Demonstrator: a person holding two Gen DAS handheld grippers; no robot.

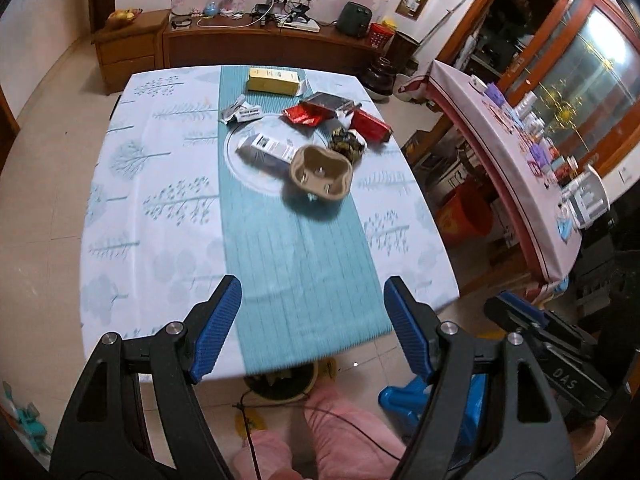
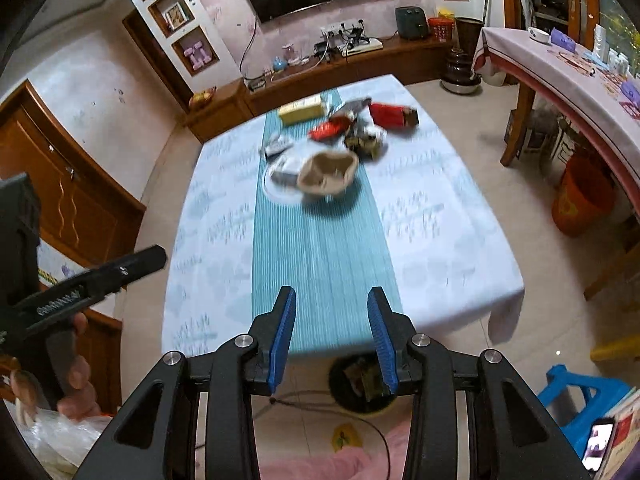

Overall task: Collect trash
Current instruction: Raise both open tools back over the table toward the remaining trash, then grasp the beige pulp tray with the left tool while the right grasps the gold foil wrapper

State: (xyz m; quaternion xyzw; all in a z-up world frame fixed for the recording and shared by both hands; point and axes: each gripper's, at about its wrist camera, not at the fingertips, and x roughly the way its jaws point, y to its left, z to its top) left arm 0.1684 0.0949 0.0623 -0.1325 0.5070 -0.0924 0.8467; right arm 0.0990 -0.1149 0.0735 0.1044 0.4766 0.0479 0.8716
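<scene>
Left gripper (image 1: 312, 312) gapes wide and empty; right gripper (image 2: 332, 320) is part open, also empty, both high over the near worktop (image 1: 160, 208). Trash pile (image 1: 320, 132) sits far-centre: cardboard cup tray (image 1: 320, 172), red wrappers (image 1: 304, 115), yellow box (image 1: 274, 80). Risk: a long reach may snag the runner (image 1: 304, 264), and the light tray could slide away from one finger.

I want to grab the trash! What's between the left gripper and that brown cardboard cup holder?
Only bare teal table runner between the left gripper and cup holder, per the left wrist view.
</scene>
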